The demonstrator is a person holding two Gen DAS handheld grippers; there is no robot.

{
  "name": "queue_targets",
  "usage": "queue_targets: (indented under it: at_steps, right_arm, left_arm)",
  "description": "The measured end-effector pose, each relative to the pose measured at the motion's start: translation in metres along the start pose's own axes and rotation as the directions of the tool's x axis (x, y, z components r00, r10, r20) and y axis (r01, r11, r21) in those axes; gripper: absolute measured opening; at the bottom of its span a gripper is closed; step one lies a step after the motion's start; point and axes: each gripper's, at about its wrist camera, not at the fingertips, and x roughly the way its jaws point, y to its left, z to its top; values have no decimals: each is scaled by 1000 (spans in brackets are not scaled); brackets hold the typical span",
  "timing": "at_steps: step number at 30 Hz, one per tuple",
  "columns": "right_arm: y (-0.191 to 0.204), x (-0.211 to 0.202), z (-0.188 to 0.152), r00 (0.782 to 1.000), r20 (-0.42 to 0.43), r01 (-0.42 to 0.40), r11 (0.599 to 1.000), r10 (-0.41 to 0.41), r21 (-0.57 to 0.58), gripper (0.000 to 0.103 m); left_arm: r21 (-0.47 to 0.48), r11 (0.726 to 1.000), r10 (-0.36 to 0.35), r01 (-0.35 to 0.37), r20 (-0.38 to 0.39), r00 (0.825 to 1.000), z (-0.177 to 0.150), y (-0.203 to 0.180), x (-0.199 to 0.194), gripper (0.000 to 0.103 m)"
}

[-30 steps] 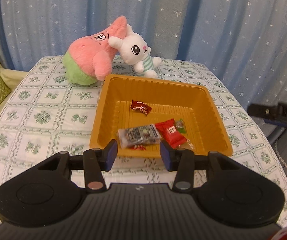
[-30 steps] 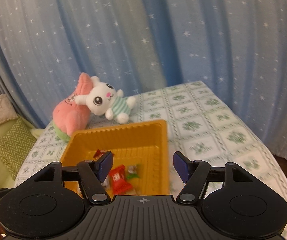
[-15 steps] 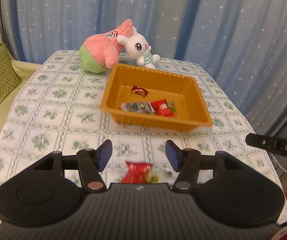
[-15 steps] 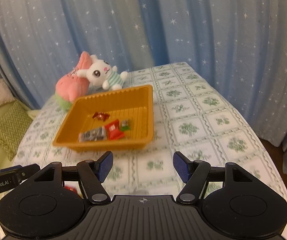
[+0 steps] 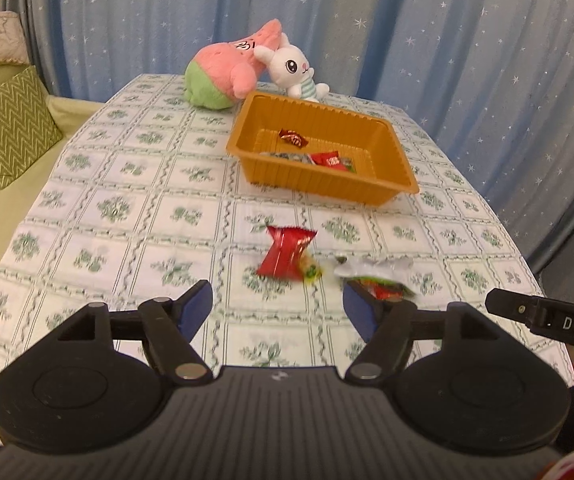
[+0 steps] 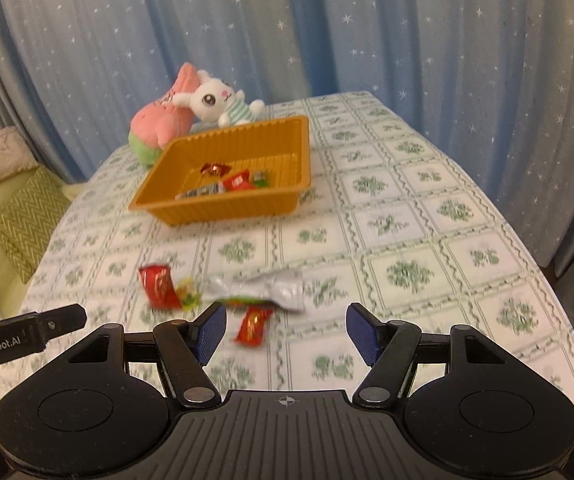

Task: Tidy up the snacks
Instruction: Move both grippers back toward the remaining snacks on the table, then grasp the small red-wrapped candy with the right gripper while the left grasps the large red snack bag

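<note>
1. My left tool (image 5: 277,306) hangs tilted down over the near end of the table (image 5: 135,208), its jaws opening and nothing between them; they are spreading, I judge, for a pickup.
2. My right tool (image 6: 285,328) stands about half open and empty, angled the same way toward the loose snacks.
3. Just ahead of the left tool lies a red wrapper (image 5: 287,254) with a small yellow-green sweet (image 5: 312,270) touching its right side.
4. Beside that, just beyond the left tool's right finger (image 5: 361,310), a silver packet (image 5: 373,268) lies crumpled; its lower end is hidden behind that finger.
5. In the right view a small red candy (image 6: 253,326) sits just ahead of that tool's left finger (image 6: 209,330), nearest of all.
6. Farther out stands the orange tray (image 5: 311,178), already holding a few wrapped snacks and well apart from the loose ones; I judge they are bound for it.
7. Behind the tray, a pink plush star (image 5: 227,68) and white plush rabbit (image 5: 293,70) lean together against a blue starred curtain (image 5: 447,40), clear of any reach.
8. Nothing blocks the way; the snacks lie close together, so a grab may catch two.
</note>
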Motion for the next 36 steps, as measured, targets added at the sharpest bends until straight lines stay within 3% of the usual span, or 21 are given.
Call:
queue_targets:
  at_steps: [16,36]
  right_arm:
    - [-2,-9,-12,1000,-7,2,1000,-2,5,66]
    - [-5,19,-25,1000,-20,-13,1000,13,-3,66]
  left_arm:
    - [10,1000,13,-13,-5,1000,-12,5,-9,74]
    - [30,1000,0,2,-50,999,-18,6,21,77]
